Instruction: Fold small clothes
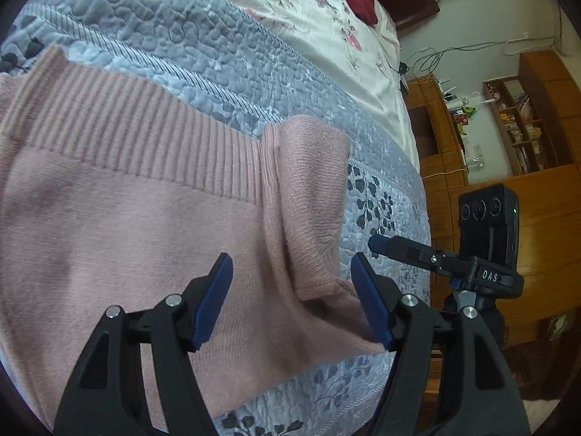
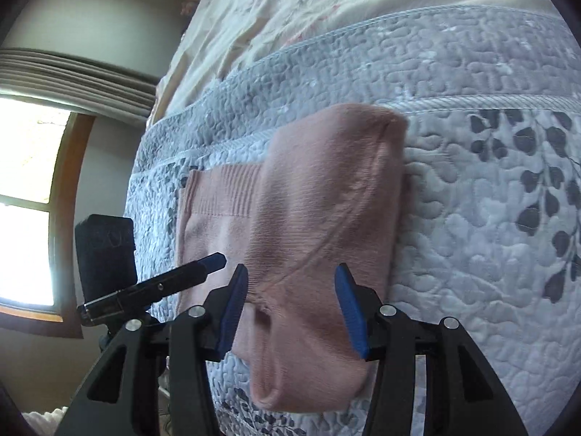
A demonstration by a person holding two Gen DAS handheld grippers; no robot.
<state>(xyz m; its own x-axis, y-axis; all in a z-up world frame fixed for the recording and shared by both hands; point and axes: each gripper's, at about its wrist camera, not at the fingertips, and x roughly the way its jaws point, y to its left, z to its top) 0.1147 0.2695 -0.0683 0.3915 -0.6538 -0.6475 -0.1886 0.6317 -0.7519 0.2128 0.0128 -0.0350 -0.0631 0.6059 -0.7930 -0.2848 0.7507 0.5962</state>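
Left wrist view: we see our left gripper [image 1: 292,299] spread wide, empty, above a pink knit sweater [image 1: 120,218] lying on the grey quilted bedspread [image 1: 203,47] near the bed's edge, one sleeve [image 1: 312,189] folded over. Our right gripper [image 2: 290,309] is likewise wide, holding nothing, over the sweater's folded sleeve [image 2: 326,196].
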